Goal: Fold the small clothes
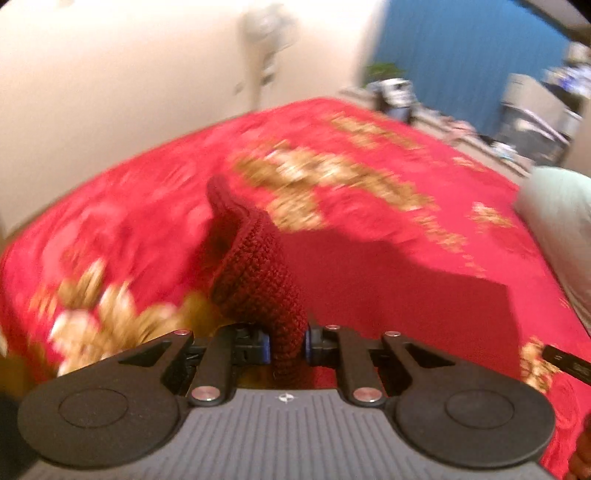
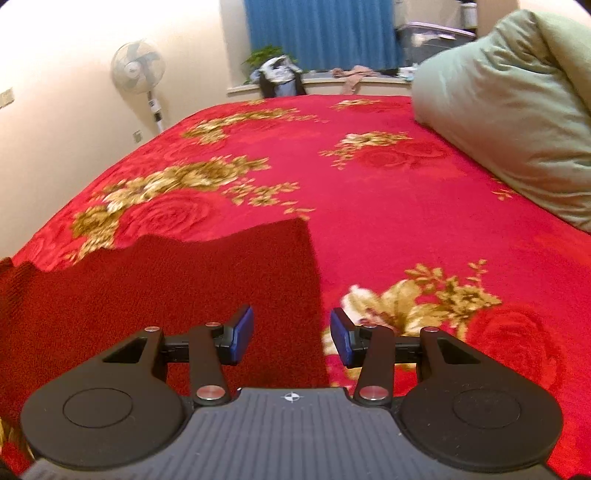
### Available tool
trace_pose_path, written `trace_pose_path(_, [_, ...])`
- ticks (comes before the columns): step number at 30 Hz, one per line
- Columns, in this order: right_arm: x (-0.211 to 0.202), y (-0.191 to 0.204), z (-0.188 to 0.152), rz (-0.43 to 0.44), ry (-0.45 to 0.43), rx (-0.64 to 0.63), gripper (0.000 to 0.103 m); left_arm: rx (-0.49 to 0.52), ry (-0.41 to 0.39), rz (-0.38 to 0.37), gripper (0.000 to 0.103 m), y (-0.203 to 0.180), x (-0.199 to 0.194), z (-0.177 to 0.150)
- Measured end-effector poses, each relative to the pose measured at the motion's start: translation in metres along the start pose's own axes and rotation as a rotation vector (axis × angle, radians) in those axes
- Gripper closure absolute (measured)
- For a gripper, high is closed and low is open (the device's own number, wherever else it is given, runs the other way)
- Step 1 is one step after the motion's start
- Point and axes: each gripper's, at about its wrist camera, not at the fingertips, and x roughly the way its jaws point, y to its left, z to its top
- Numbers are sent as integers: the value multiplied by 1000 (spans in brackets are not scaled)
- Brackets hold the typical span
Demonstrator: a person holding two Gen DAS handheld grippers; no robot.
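Observation:
A dark red knitted garment (image 2: 166,291) lies spread on the red flowered bedspread (image 2: 369,206). My left gripper (image 1: 288,341) is shut on a bunched fold of the same knit (image 1: 255,273) and holds it lifted above the bed; the left wrist view is motion-blurred. My right gripper (image 2: 291,338) is open, its blue pads (image 2: 243,332) astride the garment's right edge, just above the cloth. A black gripper part (image 1: 569,363) shows at the right edge of the left wrist view.
A pale green pillow or duvet (image 2: 509,110) lies on the bed's right side. A standing fan (image 2: 138,70) stands by the left wall. A blue curtain (image 2: 321,33) and a cluttered sill are beyond the bed's far edge.

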Motion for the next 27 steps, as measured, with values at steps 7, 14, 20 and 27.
trace_pose_path(7, [-12, -48, 11, -103, -66, 184, 56, 277, -114, -266, 87, -137, -30, 6])
trace_pose_path(14, [-14, -90, 6, -117, -99, 370, 56, 568, 126, -573, 69, -238, 17, -67])
trace_pose_path(20, [5, -82, 1, 176, 8, 386, 49, 421, 137, -598, 61, -170, 17, -54])
trace_pose_path(27, [37, -27, -11, 222, 182, 176, 68, 249, 197, -390, 56, -96, 58, -41])
